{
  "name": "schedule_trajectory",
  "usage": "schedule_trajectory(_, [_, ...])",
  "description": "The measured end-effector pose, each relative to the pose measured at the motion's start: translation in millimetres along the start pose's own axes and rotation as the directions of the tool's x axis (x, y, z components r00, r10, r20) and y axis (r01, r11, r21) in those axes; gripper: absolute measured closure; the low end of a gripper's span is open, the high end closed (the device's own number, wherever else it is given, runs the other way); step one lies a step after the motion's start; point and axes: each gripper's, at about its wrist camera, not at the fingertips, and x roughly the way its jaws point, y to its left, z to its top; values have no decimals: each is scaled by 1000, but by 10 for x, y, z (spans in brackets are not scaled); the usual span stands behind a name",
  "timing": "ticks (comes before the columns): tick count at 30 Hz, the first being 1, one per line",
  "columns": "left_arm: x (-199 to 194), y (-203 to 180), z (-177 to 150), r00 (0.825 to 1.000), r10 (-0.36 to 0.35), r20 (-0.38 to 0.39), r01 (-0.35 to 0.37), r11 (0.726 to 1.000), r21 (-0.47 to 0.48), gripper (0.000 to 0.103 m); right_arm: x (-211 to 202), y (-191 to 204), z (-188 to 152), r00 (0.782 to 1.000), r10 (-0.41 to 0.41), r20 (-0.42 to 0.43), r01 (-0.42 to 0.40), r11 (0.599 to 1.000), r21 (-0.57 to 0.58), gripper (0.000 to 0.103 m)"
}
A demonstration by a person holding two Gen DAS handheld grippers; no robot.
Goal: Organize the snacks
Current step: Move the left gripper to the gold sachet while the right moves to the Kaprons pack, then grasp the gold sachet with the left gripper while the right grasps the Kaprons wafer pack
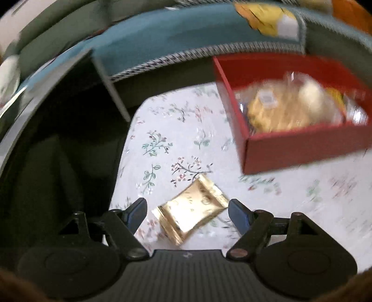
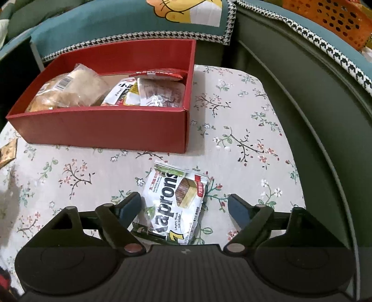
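We hold two grabbers over a table with a flowery cloth (image 2: 244, 111). Our left grabber (image 1: 187, 212) points down at a shiny gold packet (image 1: 191, 210). The packet lies flat on the cloth, tilted, right in the gap between the two blue fingers (image 1: 137, 212). The fingers stand wide apart and do not press on the packet, so this grabber has hold of nothing. In the left view the red box (image 1: 300, 148) sits at about 2 o'clock from the gold packet, well apart from it, and it looks blurry. Our right grabber (image 2: 184, 209) points down at a white wafer packet (image 2: 174, 204) with big black letters. This packet also lies flat on the cloth between the fingers (image 2: 129, 208). The left finger is just beside the packet's edge and the right finger stands clear of it, so these jaws are open wide and hold nothing too. In the right view the red box (image 2: 104, 130) is at 11 o'clock from the wafer packet, near but not touching. Inside the box we see a clear bag of bread (image 2: 69, 90) on the left and some more snack packets (image 2: 148, 91) on the right. At the far left edge, at 9 o'clock, a corner of the gold packet (image 2: 8, 151) peeks in. Behind the table is a green sofa (image 2: 290, 93) with a blue cover (image 2: 116, 25), and an orange basket (image 2: 337, 18) sits at 1 o'clock
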Motion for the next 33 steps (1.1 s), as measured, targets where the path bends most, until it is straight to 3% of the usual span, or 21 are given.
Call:
schedule_trajectory(4, [159, -25, 40, 998, -61, -11, 62, 991, 117, 22, 37, 30, 26, 1000, 10, -7, -10, 1000, 2, 17])
schedule_trajectory(6, [232, -46, 28, 996, -84, -21, 87, 981, 172, 14, 45, 61, 29, 1000, 14, -11, -14, 1000, -6, 17])
schedule_trajectory(11, [276, 34, 21, 991, -130, -43, 134, 985, 109, 12, 58, 112, 15, 999, 25, -23, -25, 1000, -16, 17])
schedule_trajectory(14, [201, -1, -94, 973, -218, -81, 222, 974, 39, 17, 17, 110, 27, 1000, 29, -13, -29, 999, -21, 17])
schedule_trajectory(16, [91, -139, -169, 971, -226, -77, 231, 971, 67, 24, -39, 79, 33, 1000, 29, 4, -29, 999, -22, 17])
schedule_trajectory(19, [-101, -267, -220, 946, -315, -80, 321, 945, 71, 27, -127, -9, 29, 999, 28, 20, -28, 1000, -3, 17])
schedule_trajectory(22, [-254, -285, -149, 962, -272, -34, 274, 958, 82, 25, -156, -94, 28, 999, 26, 26, -27, 999, 18, 17])
schedule_trajectory(26, [-128, -149, -44, 992, -119, -47, 117, 992, -41, 25, -93, -131, 32, 1000, 19, 15, -20, 1000, 24, 17])
schedule_trajectory(29, [87, -121, 34, 997, -44, -68, 41, 998, -53, 25, -53, -113, 52, 1000, 18, 11, -18, 1000, 21, 17])
schedule_trajectory(32, [260, -85, 43, 995, -41, -91, 32, 995, -91, 18, -31, -84, 46, 1000, 18, 6, -18, 1000, 10, 17])
schedule_trajectory(33, [275, -38, 57, 993, -56, -101, 44, 992, -114, 20, -26, -82, 41, 1000, 18, 4, -18, 1000, 6, 17])
